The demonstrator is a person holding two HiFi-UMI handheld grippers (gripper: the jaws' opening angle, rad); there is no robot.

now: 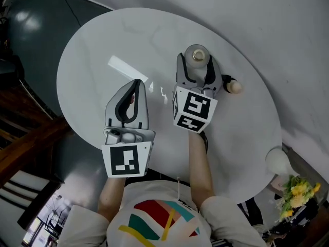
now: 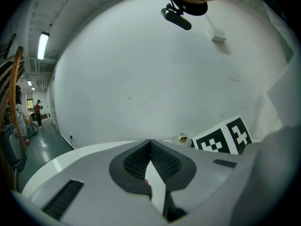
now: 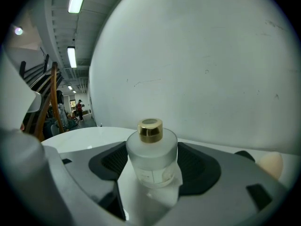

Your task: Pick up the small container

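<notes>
So far the grasp looks made and the lift is what remains. My right gripper (image 1: 196, 68) has its 2 jaws drawn in on the small container (image 3: 151, 159), a frosted bottle with a gold cap. In the right gripper view the dark pads sit against its left and right sides with no gap I can make out. The bottle stands upright between them, near the tips and not deep in the throat.

It is on the far part of the round white table (image 1: 103, 50). I can't tell from any view whether its base has left the surface; I'd judge it is resting there or barely off.

My left gripper (image 1: 136, 86) lies nearer to me and to the left, well apart from the bottle. Its jaws are pressed together at the tips with nothing between them, so it plays no part yet.

A small beige object (image 1: 234, 86) sits just beside the right gripper on its right side, and I'd want to lift straight up to avoid nudging it. With the bottle held so near the tips, a slip is the risk I'd watch for.
</notes>
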